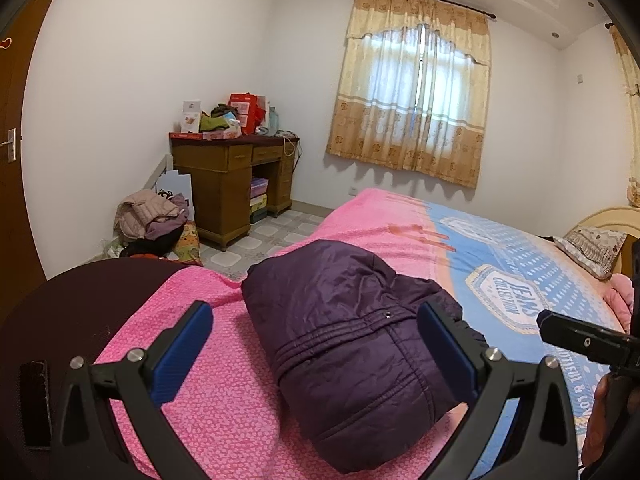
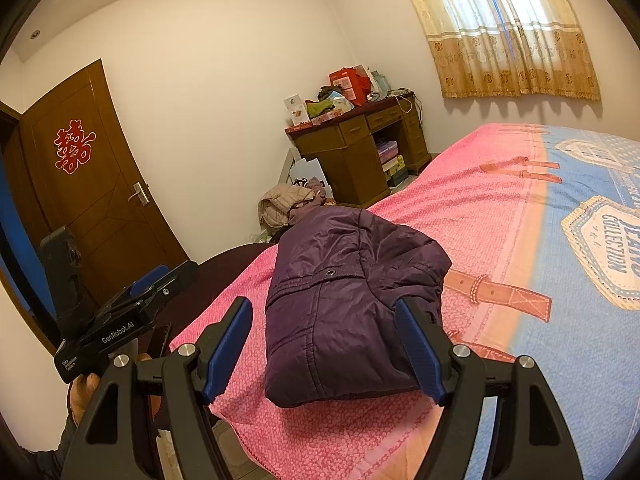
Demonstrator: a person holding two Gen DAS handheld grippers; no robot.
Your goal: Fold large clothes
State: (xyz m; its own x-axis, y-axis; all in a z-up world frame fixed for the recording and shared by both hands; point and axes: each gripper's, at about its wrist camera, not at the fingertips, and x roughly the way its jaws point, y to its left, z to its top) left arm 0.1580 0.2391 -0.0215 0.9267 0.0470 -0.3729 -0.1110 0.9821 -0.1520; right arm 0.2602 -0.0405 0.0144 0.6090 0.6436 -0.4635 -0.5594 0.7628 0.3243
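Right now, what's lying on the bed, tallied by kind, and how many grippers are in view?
Folded dark purple padded jacket: 1
Patterned pillow at the headboard: 1
Open black two-finger grippers with blue pads: 2, left gripper and right gripper
Total: 4
All rest on or hover over the pink and blue bedspread.

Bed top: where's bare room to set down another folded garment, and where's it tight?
Free: the pink bedspread left of the folded purple jacket, out to the bed edge; and the blue printed area to its right, toward the pillow. Crowded: the desk top and the clothes pile on the floor.
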